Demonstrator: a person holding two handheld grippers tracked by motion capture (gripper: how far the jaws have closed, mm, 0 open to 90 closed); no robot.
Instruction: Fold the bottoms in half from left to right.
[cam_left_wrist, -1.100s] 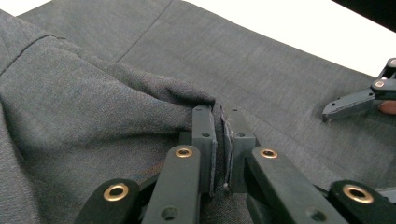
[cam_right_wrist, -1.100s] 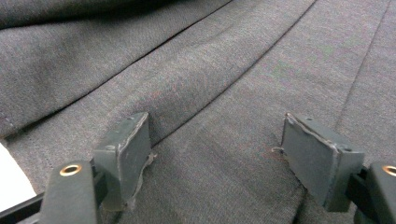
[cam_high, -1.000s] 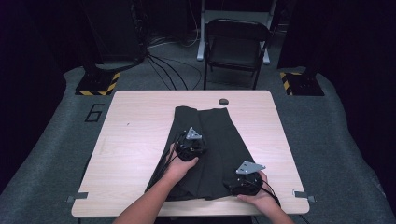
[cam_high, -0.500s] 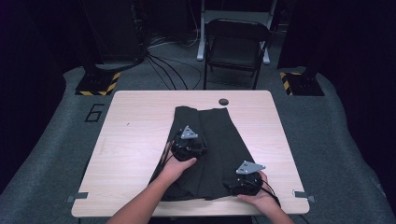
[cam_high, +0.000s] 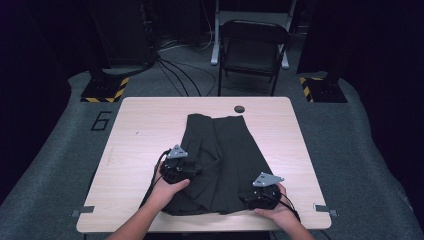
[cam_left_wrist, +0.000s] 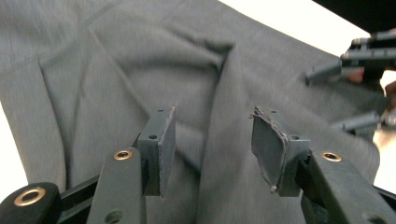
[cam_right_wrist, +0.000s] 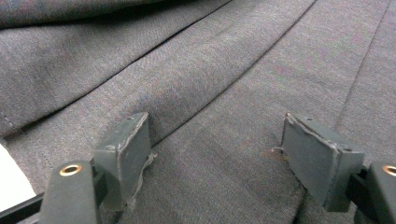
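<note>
A dark grey pleated garment (cam_high: 227, 145) lies flat on the light wood table (cam_high: 145, 130). My left gripper (cam_high: 191, 170) is over the garment's left edge, near its lower half, held by a hand. In the left gripper view the left gripper (cam_left_wrist: 212, 140) is open above a raised fold of the cloth (cam_left_wrist: 140, 70), with nothing between the pads (cam_left_wrist: 164, 140). My right gripper (cam_high: 252, 196) is at the garment's near right corner. In the right gripper view the right gripper (cam_right_wrist: 219, 154) stands wide open just over the pleats (cam_right_wrist: 210, 84).
A black folding chair (cam_high: 252, 45) stands behind the table. A round cable hole (cam_high: 239, 108) sits near the table's far edge. Yellow-and-black striped bases (cam_high: 105, 90) and cables lie on the floor. Bare tabletop flanks the garment on both sides.
My left gripper has moved left and back toward the near edge, from the garment's middle to its left edge. The right gripper has stayed in place.
</note>
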